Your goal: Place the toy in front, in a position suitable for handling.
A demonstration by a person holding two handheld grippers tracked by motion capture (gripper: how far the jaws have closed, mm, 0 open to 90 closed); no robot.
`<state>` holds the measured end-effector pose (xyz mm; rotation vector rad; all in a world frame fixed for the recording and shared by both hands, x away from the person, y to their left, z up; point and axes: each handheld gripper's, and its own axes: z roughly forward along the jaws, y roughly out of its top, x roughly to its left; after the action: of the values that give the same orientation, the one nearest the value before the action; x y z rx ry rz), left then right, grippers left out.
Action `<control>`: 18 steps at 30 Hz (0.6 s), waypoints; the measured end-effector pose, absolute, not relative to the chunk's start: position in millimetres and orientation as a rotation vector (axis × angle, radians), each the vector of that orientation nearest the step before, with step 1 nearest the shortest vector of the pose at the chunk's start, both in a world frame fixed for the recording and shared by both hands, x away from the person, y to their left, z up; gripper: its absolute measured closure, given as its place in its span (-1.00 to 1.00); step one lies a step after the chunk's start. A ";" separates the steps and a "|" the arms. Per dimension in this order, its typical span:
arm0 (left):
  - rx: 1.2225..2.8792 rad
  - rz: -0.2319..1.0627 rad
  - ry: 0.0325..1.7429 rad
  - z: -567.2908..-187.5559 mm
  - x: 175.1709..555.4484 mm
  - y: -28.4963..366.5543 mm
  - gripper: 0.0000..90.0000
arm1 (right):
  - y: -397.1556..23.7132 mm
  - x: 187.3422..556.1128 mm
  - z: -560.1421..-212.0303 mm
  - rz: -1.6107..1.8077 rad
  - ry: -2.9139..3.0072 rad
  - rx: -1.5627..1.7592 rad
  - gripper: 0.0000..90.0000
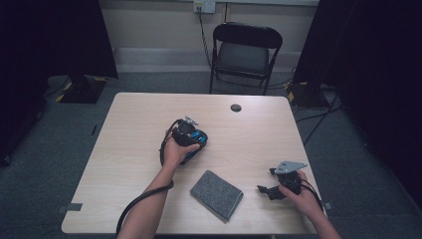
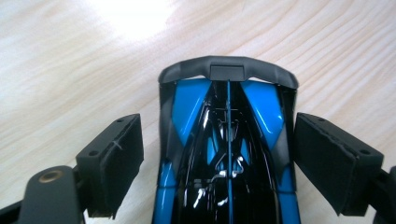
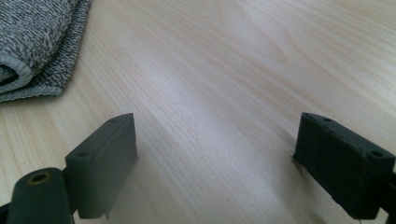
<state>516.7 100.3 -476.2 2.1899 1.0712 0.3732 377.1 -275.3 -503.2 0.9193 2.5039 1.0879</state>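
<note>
Left claw (image 1: 195, 137) over toy car (image 1: 195, 144) (blue-black)

High view: above your side, facing forward and down over the whole bench (image 1: 129, 129). Left gripper view: close, looking along its tongs (image 2: 219, 158) at the blue toy car (image 2: 226, 154). Right gripper view: low, near bench level; shares the grey cloth (image 3: 37, 42) with high view.

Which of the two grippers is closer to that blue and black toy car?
Left. The left gripper has its open jaws around the toy car; the right gripper sits apart, beyond the grey cloth.
</note>
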 end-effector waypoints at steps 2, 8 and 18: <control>2.176 0.368 1.067 -472.3 513.8 105.5 -0.64 | -275.3 377.2 -503.2 1.088 2.504 0.919 -0.73; 2.144 0.353 1.028 -462.4 500.5 118.7 -0.64 | -275.3 377.1 -503.2 1.087 2.504 0.919 -0.73; 2.112 0.373 1.055 -465.9 474.2 144.4 -0.65 | -275.2 377.1 -503.3 1.089 2.504 0.919 -0.73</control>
<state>474.2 144.4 -465.9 2.1121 1.0547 0.3733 377.1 -275.2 -503.3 0.9193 2.5041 1.0892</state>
